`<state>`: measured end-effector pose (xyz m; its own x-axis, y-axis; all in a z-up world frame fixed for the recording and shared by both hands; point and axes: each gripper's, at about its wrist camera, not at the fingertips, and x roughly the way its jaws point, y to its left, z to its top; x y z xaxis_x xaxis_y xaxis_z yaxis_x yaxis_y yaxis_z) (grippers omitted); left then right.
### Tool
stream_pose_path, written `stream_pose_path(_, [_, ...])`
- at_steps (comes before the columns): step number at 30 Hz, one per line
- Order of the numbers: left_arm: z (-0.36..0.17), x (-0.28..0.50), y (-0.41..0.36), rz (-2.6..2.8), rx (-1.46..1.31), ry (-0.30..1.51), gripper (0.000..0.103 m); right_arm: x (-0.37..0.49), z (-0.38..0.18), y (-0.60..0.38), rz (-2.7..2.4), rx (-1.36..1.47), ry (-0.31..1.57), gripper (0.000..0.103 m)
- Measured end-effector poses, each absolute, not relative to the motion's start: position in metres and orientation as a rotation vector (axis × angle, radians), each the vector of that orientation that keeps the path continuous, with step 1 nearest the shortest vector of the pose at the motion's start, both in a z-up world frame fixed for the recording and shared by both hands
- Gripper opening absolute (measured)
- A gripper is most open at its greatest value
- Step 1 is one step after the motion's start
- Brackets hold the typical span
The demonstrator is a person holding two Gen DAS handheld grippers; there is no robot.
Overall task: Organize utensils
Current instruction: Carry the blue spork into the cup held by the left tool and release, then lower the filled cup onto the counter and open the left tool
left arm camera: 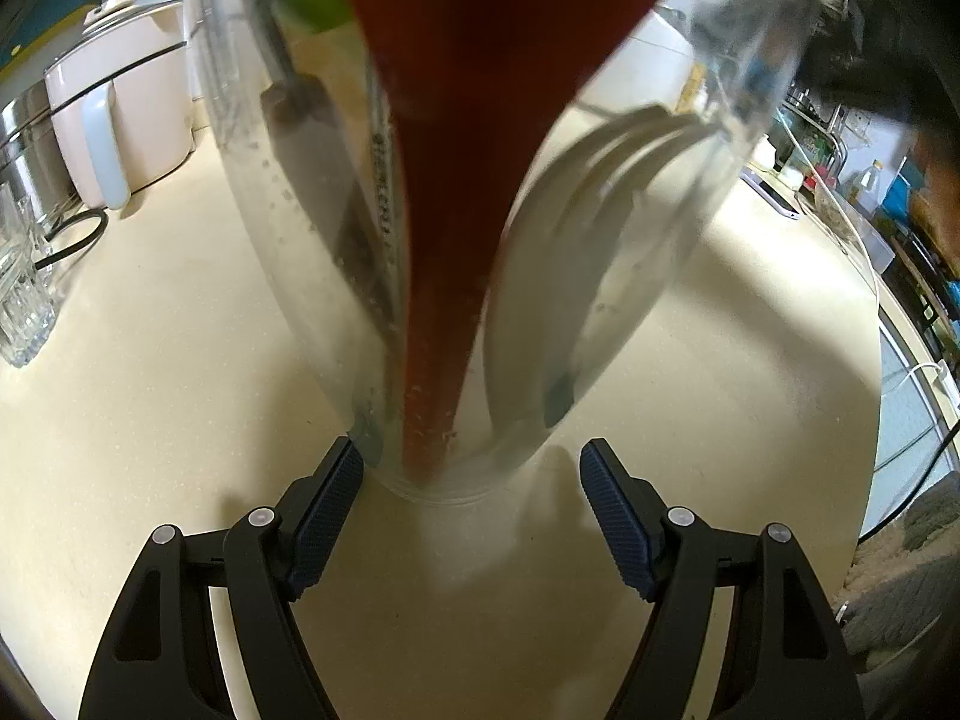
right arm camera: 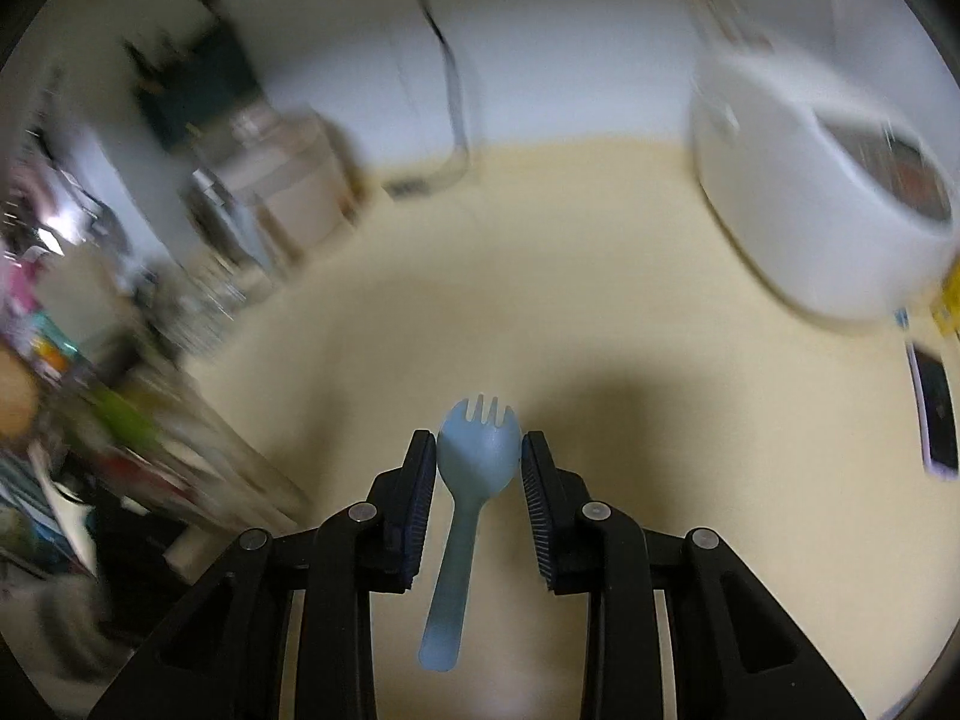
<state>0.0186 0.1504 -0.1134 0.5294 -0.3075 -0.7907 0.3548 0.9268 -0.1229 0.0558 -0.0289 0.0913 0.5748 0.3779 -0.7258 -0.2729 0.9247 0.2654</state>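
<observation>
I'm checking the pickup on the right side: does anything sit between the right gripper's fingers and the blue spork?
Nothing visible does. The blue spork lies between the right gripper fingers, its bowl at the pads, on bare countertop.

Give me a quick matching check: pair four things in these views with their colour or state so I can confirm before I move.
Things:
1. spork
2. clear glass
3. spatula handle
4. left tongs

States:
A. red, standing inside the glass
B. pale blue, clamped at its bowl by the right tongs
C. open, pads either side of the glass base
D. transparent, holding utensils on the counter

Pairs: 1-B, 2-D, 3-A, 4-C
</observation>
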Motion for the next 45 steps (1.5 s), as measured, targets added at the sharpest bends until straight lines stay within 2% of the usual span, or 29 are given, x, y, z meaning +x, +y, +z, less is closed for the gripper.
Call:
stream_pose_path(5, [-0.112, 0.014, 0.155, -0.401, 0.049, 0.932, 0.078, 0.051, 0.146, 0.006, 0.597, 0.249, 0.749, 0.03])
stream_pose_path(8, [-0.113, 0.013, 0.16, -0.402, 0.047, 0.932, 0.078, 0.051, 0.16, 0.029, 0.723, 0.307, 0.713, 0.03])
stream_pose_path(14, [-0.112, 0.014, 0.161, -0.403, 0.049, 0.932, 0.078, 0.06, 0.137, 0.097, 0.804, 0.221, 0.735, 0.03])
stream_pose_path(20, [-0.11, 0.007, 0.168, -0.419, 0.062, 0.932, 0.078, 0.056, 0.115, 0.122, 0.77, 0.091, 0.716, 0.03])
stream_pose_path(36, [-0.105, 0.013, 0.198, -0.448, 0.043, 0.932, 0.078, 0.033, 0.109, 0.107, 0.673, -0.093, 0.743, 0.03])
stream_pose_path(45, [-0.102, 0.013, 0.188, -0.455, 0.033, 0.932, 0.078, 0.033, 0.103, 0.097, 0.628, -0.162, 0.805, 0.03])
